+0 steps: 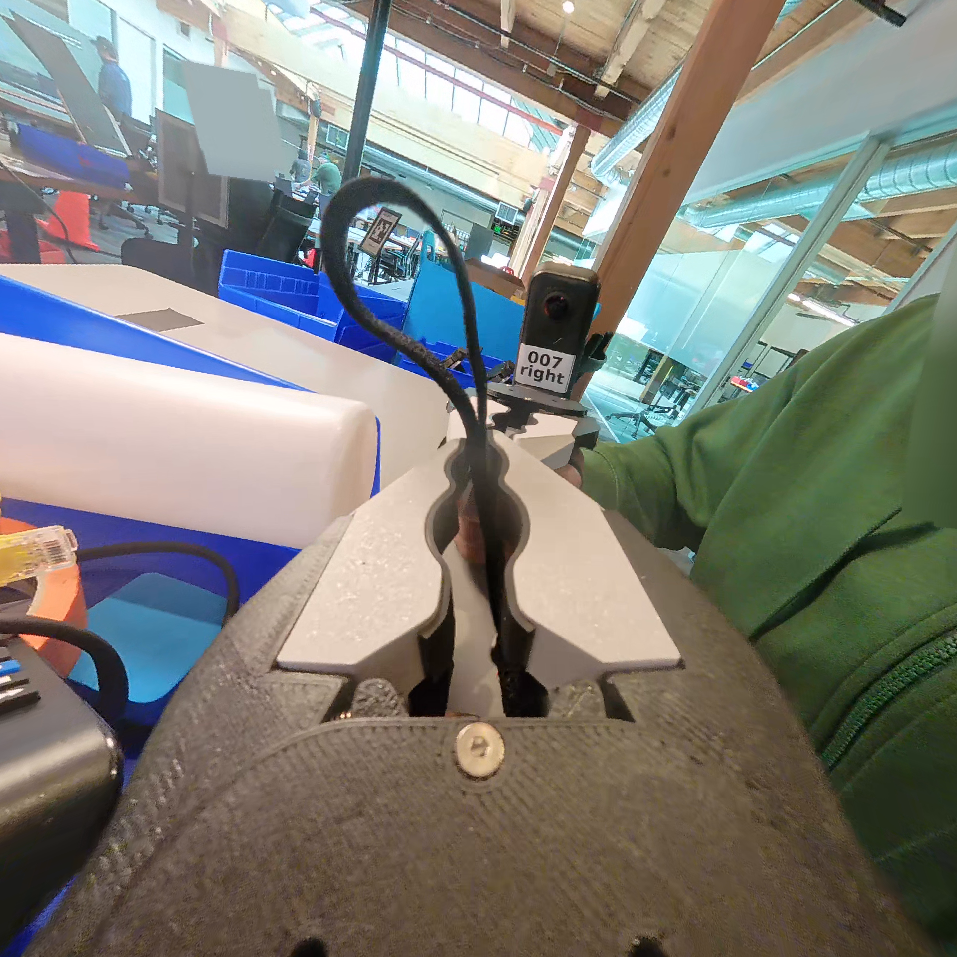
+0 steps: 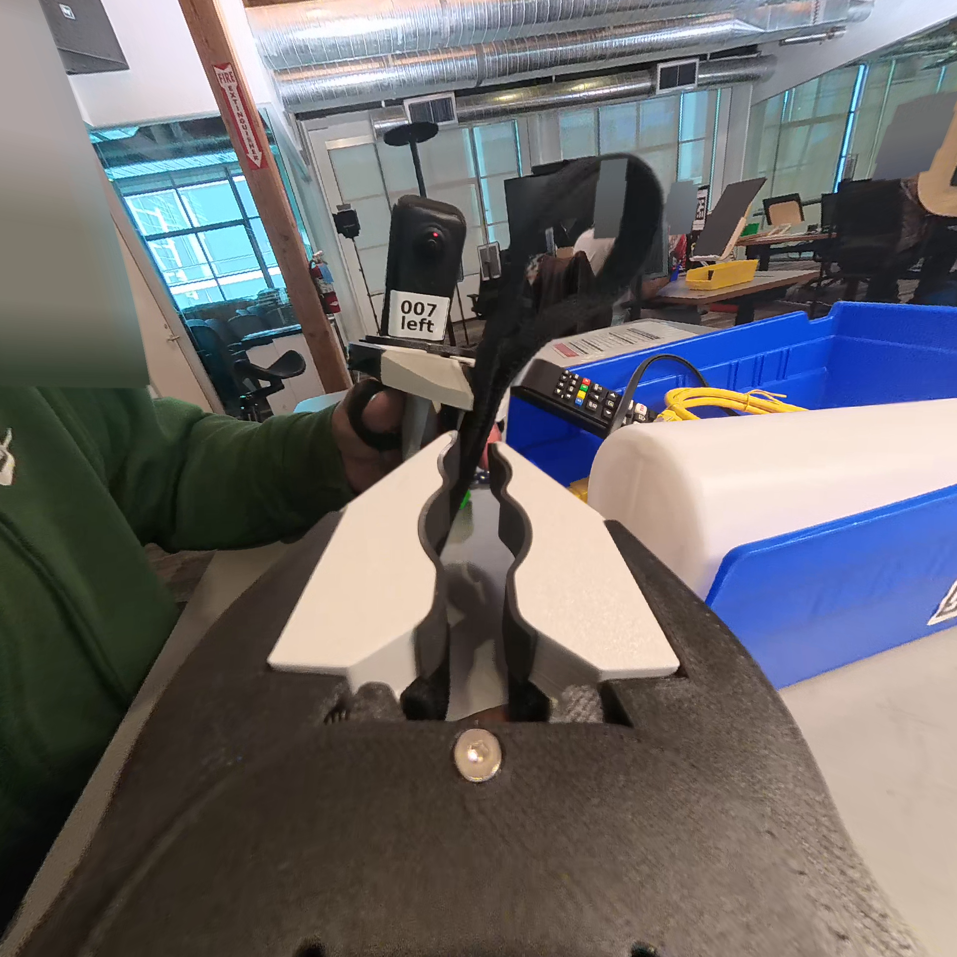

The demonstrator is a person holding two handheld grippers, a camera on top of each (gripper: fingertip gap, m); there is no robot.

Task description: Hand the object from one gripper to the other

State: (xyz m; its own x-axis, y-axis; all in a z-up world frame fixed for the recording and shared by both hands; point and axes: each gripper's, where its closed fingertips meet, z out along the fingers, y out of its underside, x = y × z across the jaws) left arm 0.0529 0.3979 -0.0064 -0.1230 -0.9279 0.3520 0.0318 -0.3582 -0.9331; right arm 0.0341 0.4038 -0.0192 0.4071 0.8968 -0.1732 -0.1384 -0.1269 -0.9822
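A black fabric strap (image 1: pixel 327 243) rises in a loop above my left gripper (image 1: pixel 477 445), which is shut on its lower part. The strap runs down between the two grey fingers. My right gripper (image 1: pixel 512 430) faces it from just behind, tip to tip. In the right wrist view the same strap (image 2: pixel 523 326) comes down into my right gripper (image 2: pixel 474 443). Those fingers stand close together with the strap filling the gap at their tips. The left gripper (image 2: pixel 466 393) shows just beyond, held by a hand.
A blue bin (image 2: pixel 828 585) stands beside the grippers with a white plastic container (image 2: pixel 751 481) in it. Behind it are a yellow cable (image 2: pixel 725 401) and a black keypad device (image 2: pixel 580 393). The person's green sleeve (image 1: pixel 777 518) fills the near side. Grey tabletop (image 2: pixel 880 751) lies below. Less than 4 cm separates the two grippers' tips.
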